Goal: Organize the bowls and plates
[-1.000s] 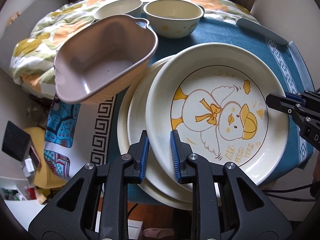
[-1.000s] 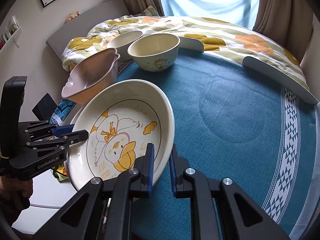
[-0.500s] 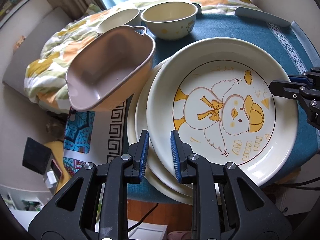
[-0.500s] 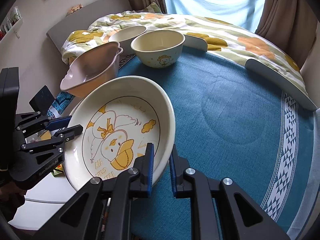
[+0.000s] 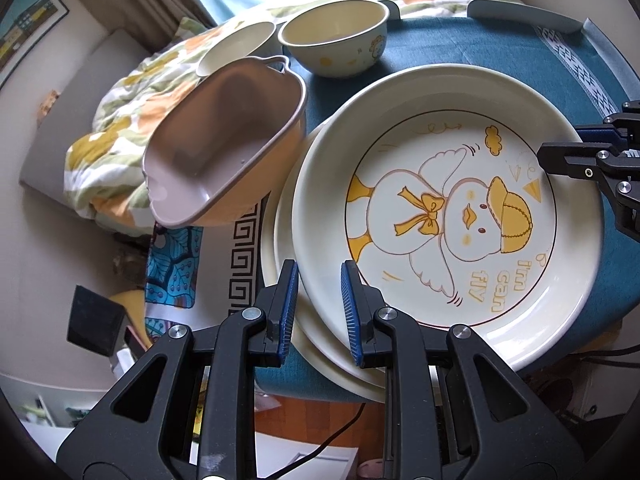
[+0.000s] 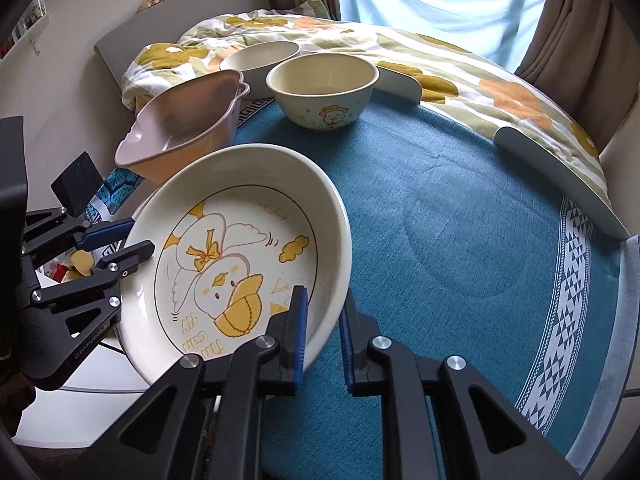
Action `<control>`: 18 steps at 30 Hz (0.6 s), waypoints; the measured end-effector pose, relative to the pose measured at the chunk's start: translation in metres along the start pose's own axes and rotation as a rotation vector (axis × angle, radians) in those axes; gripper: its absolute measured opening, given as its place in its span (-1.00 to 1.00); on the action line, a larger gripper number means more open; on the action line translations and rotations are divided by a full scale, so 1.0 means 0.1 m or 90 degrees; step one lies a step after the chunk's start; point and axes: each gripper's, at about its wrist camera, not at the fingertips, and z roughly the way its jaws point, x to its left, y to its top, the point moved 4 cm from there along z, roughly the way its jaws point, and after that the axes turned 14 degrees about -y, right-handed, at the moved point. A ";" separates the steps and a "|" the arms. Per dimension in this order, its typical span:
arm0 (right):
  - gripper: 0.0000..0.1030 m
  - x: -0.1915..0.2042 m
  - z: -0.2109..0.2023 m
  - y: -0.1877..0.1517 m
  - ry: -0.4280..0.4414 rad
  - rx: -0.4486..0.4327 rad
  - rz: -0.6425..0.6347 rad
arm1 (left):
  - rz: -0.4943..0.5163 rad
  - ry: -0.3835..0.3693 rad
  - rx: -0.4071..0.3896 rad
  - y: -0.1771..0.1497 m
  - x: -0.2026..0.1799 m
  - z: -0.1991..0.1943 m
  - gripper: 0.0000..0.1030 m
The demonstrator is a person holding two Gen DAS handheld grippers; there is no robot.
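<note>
A cream duck-print plate [image 5: 448, 208] [image 6: 240, 264] is held tilted above the stack of cream plates [image 5: 280, 240] at the blue table's near-left edge. My left gripper [image 5: 318, 300] is shut on its near rim; it also shows in the right wrist view [image 6: 116, 240]. My right gripper [image 6: 322, 320] is shut on the opposite rim and shows in the left wrist view [image 5: 560, 148]. A pink handled dish [image 5: 224, 140] [image 6: 180, 128] rests tilted beside the plates. A duck bowl [image 5: 336, 36] [image 6: 324, 88] and a plain cream bowl [image 5: 236, 48] [image 6: 256, 60] stand at the back.
The round table has a blue cloth [image 6: 460, 240] with a white patterned border. A floral quilt [image 6: 400, 52] on a bed lies behind it. White chair-back edges [image 6: 560, 176] ring the far side. Floor clutter [image 5: 96, 320] lies at the left.
Both grippers and the duck plate have risen and shifted slightly; the plate tilts more steeply in the right wrist view. The bowls and the pink dish have not moved.
</note>
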 end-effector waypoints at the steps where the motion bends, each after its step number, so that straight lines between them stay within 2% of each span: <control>1: -0.73 0.00 0.00 0.00 -0.001 0.001 -0.001 | 0.002 0.004 0.001 0.00 0.00 0.00 -0.62; 14: -0.73 0.06 0.07 0.01 -0.014 0.012 -0.020 | 0.011 0.036 0.002 -0.03 0.01 -0.05 -0.62; 18: -0.73 0.08 0.07 0.02 -0.015 0.011 -0.024 | 0.003 0.026 0.001 -0.03 0.04 -0.05 -0.63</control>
